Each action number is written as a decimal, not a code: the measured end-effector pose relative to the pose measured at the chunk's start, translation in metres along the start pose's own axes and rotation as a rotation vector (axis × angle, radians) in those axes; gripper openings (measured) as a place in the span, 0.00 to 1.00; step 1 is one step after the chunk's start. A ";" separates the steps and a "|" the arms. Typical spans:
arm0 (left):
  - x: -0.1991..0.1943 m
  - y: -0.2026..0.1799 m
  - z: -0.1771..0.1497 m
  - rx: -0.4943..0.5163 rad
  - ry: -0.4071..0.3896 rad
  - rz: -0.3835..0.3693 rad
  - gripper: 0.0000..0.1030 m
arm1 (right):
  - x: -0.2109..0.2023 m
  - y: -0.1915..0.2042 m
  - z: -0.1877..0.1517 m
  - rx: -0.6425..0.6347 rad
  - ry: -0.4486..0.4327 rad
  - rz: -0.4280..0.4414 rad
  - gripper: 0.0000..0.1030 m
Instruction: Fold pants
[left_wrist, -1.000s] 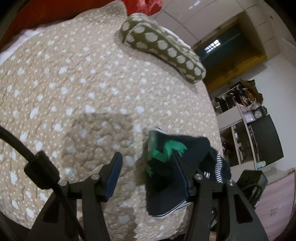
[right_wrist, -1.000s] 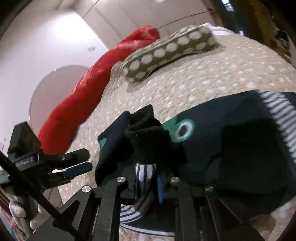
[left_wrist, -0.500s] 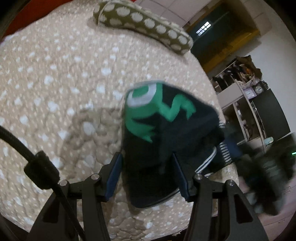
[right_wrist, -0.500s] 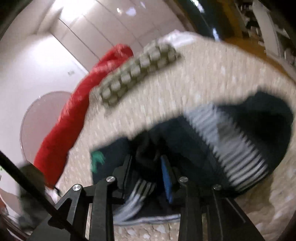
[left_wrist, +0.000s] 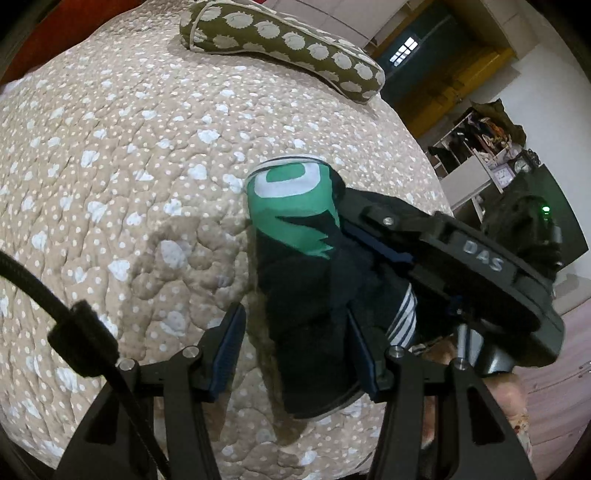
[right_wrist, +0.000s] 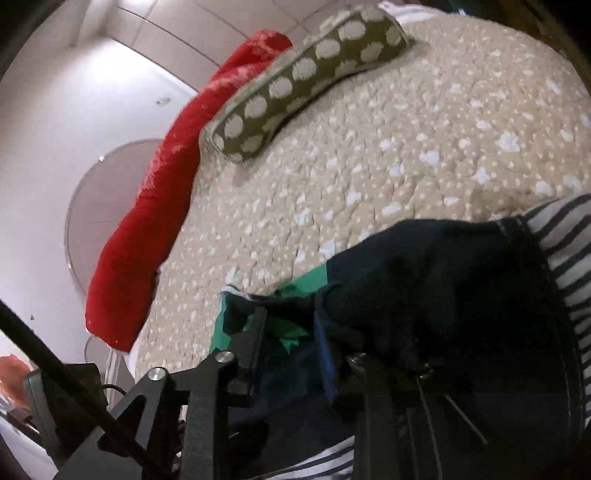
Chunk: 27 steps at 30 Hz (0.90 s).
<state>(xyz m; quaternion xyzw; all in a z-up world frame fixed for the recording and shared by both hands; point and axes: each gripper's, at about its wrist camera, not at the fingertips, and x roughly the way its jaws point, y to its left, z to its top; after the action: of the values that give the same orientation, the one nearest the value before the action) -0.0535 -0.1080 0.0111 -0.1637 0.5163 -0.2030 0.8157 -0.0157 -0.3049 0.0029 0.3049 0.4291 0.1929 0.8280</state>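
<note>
The pants, dark with a green and white print and a striped band, lie bunched into a narrow bundle on the dotted beige quilt, near its front edge and well apart from the spotted olive pillow at the far side. The left gripper hangs over the near end of the bundle with its jaws apart and one pad on either side of the cloth, neither visibly pressing, probably placed to pin or pinch that end. The right gripper reaches in from the side away from the pillow; its jaws have just been closing, dark cloth lies between and over them, and I cannot tell whether the pads bite. Its aim seems to be drawing a layer over. The fold looks unfinished.
</note>
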 end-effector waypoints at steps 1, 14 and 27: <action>-0.004 0.000 0.001 -0.005 0.002 -0.008 0.51 | -0.006 0.004 0.000 -0.006 -0.004 0.000 0.25; -0.045 -0.013 0.011 0.066 -0.091 0.138 0.51 | -0.043 0.012 -0.051 -0.187 -0.050 -0.151 0.28; -0.039 -0.098 0.004 0.414 -0.175 0.389 0.53 | -0.155 -0.032 -0.062 -0.037 -0.326 -0.176 0.47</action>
<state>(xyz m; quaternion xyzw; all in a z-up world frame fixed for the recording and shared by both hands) -0.0811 -0.1731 0.0897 0.0911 0.4132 -0.1288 0.8969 -0.1516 -0.3975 0.0459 0.2783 0.3107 0.0753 0.9057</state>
